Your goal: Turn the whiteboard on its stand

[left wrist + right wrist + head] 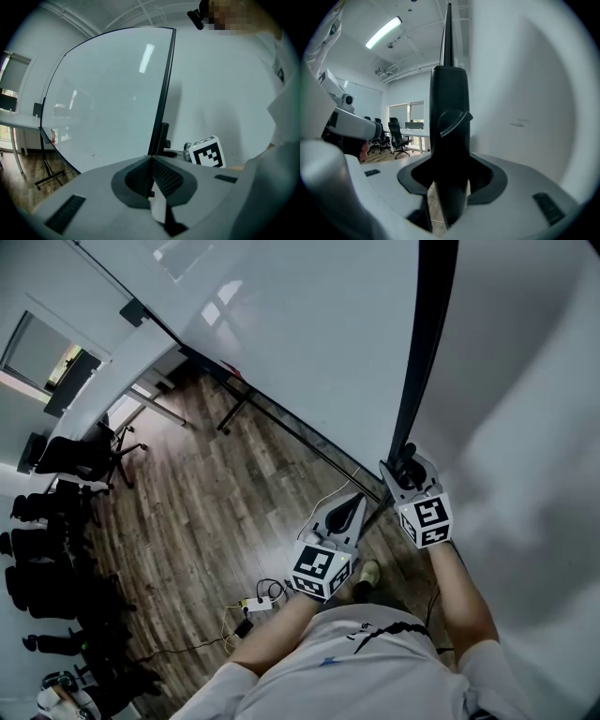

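Above wooden floor (pixel 187 521), clamping whiteboard frame (pixel 424 352) with right gripper (pixel 410 470) at 3 o'clock, left gripper (pixel 354 502) at 5, for turning leverage.

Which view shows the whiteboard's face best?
Left gripper view: nearly the whole glossy face of the whiteboard spreads out, bounded by its black frame. Head view sees the face steeply from above, cropped at the top. Right gripper view looks along the edge: mostly black frame, hardly any face.
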Demonstrator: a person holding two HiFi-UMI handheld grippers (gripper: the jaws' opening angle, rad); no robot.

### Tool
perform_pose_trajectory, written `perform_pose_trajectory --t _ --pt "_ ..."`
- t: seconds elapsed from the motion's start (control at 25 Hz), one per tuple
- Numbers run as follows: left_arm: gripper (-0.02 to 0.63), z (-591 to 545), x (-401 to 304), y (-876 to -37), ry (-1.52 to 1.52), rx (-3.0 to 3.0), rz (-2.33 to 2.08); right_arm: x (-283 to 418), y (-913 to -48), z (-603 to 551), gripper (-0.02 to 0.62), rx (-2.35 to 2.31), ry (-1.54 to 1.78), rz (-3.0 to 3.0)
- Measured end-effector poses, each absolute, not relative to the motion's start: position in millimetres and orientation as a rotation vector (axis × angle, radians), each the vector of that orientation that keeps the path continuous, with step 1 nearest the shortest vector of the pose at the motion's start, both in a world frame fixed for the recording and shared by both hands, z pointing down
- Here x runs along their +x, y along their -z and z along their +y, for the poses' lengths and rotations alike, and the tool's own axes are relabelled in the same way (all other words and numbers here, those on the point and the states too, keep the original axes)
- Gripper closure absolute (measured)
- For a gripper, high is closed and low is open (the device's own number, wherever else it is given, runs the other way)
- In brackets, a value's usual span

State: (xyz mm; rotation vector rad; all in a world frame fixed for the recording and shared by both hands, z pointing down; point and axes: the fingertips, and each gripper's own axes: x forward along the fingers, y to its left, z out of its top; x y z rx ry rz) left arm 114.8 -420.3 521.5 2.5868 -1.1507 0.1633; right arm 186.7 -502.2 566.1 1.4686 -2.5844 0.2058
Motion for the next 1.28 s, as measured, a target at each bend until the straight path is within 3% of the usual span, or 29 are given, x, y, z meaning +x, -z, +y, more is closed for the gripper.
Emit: perform_pose_trajectory --t 0.92,1.28 --pt "0.594 -335.9 43.7 -513.2 -0.157 2.608 -1.112 197.3 -558.7 -421.2 0.417 1.650 -0.229 -2.474" --pt "0.594 -288.0 3.7 -505.4 -0.158 2.648 -1.069 144.2 -558.1 -374.0 0.417 1.638 -0.227 -2.463"
